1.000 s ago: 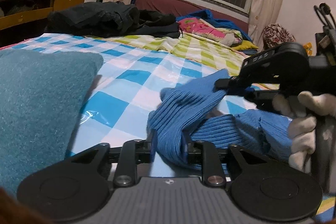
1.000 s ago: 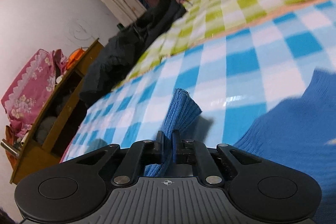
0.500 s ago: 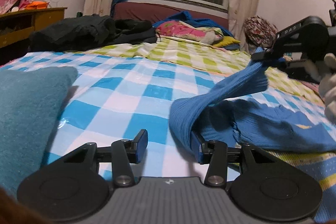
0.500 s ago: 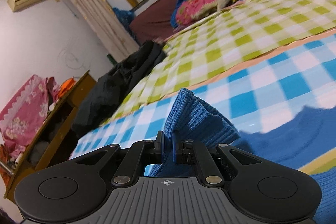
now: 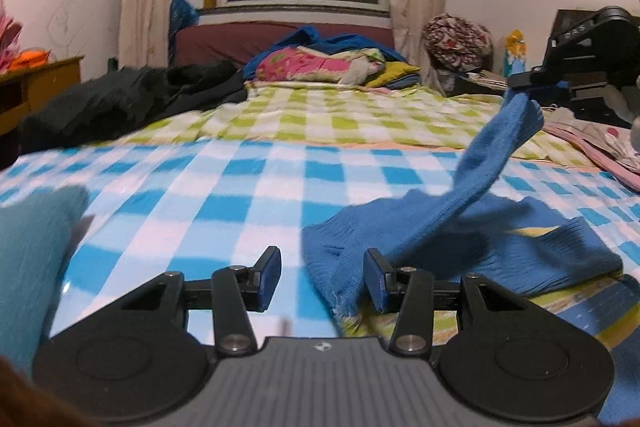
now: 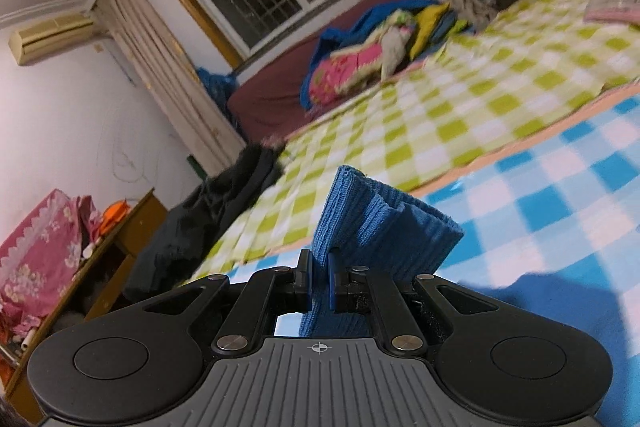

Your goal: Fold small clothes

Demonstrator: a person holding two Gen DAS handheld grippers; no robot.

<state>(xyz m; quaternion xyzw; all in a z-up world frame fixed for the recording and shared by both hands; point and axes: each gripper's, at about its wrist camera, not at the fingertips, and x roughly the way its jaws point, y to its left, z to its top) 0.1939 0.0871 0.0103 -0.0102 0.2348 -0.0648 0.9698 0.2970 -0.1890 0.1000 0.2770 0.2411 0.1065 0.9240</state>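
the bed (image 5: pixel 256 183) wears a blue-and-white checked sheet near the camera, a green-checked one (image 5: pixel 332 115) toward 12 o'clock. on it: blue ribbed garment (image 5: pixel 460 247) at 3 o'clock, teal cloth (image 5: pixel 32 247) at 9, black clothes (image 5: pixel 120 103) at 10, bright bedding heap (image 5: pixel 328 63) at 12.

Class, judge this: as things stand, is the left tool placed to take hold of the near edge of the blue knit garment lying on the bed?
Probably yes. The left tool is open, and the blue knit garment lies with its frayed near edge between the two fingers, nothing covering it. The right tool holds another part lifted, off to the side.
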